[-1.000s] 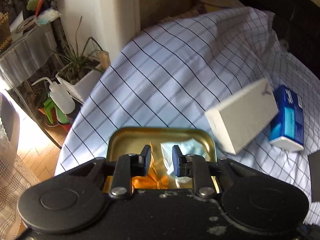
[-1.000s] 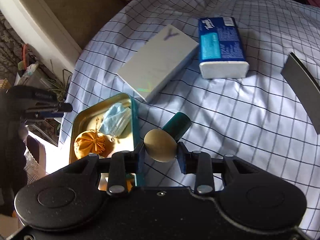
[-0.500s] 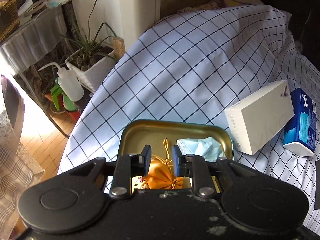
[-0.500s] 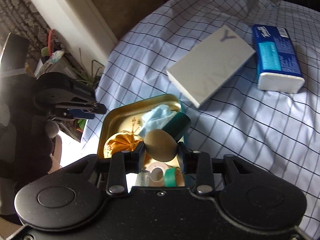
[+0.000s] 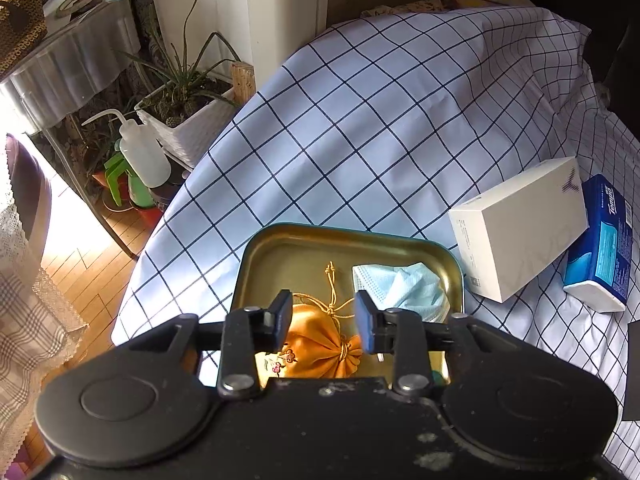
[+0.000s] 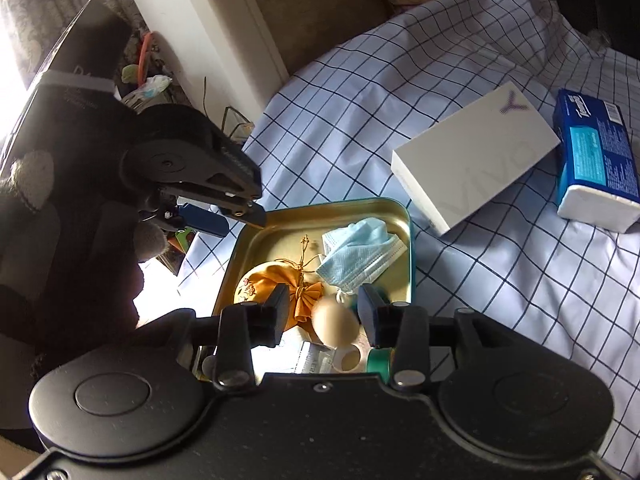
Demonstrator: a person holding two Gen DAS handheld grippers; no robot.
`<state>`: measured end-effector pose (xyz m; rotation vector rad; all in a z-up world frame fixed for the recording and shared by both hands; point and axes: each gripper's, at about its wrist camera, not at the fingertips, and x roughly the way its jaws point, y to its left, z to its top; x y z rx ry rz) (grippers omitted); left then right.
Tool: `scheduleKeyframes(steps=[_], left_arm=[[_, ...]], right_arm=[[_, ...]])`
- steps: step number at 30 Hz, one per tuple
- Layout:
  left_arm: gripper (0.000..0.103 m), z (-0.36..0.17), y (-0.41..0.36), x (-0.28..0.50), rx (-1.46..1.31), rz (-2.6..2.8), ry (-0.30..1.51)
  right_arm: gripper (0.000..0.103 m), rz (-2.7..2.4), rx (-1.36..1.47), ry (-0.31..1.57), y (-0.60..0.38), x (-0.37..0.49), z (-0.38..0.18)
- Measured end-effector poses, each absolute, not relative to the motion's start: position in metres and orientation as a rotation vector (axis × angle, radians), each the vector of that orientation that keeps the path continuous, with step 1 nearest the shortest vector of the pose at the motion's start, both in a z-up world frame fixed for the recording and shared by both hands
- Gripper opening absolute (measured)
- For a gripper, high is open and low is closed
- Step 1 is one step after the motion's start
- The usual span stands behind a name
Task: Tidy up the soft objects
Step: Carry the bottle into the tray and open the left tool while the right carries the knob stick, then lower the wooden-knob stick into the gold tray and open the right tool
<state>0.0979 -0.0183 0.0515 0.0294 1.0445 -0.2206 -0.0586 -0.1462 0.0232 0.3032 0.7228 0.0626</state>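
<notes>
A gold metal tin (image 5: 344, 236) (image 6: 404, 216) lies on the checked cloth. It holds an orange drawstring pouch (image 5: 324, 344) (image 6: 276, 280) and a crumpled blue face mask (image 5: 400, 284) (image 6: 356, 252). My right gripper (image 6: 323, 308) is open above the tin's near end. A beige egg-shaped sponge (image 6: 335, 320) sits loose between its fingers, blurred, over rolls of tape (image 6: 352, 360). My left gripper (image 5: 323, 320) is open and empty above the pouch; it also shows in the right wrist view (image 6: 224, 216) at the tin's left edge.
A white box (image 5: 516, 224) (image 6: 476, 160) and a blue tissue pack (image 5: 600, 240) (image 6: 596, 156) lie right of the tin. A dark flat object (image 5: 632, 368) is at the right edge. Left of the cloth's edge stand a potted plant (image 5: 184, 92), a squeeze bottle (image 5: 144, 152) and a side table (image 5: 68, 64).
My right gripper moved over the tin and opened, letting go of the sponge, which it held shut before. My left gripper opened wider and drew back over the pouch.
</notes>
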Motion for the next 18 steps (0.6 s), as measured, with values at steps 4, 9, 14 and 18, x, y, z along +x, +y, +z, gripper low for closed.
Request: scheduleKeyframes(steps=[4, 9, 14, 18], left_arm=[[0.05, 0.054, -0.021, 0.093, 0.038, -0.228, 1.04], [0.058, 0.05, -0.027, 0.086, 0.079, -0.241, 1.047], [0.068, 0.039, -0.031, 0.08, 0.099, -0.256, 1.096], [0.071, 0.028, -0.035, 0.074, 0.14, -0.26, 1.119]], right_arm=[[0.042, 0.05, 0.305, 0.733, -0.149, -0.058, 0.022], [0.042, 0.012, 0.325, 0.763, -0.158, -0.061, 0.02], [0.042, -0.032, 0.324, 0.854, -0.166, -0.062, 0.011], [0.047, -0.067, 0.317, 0.92, -0.172, -0.061, 0.004]])
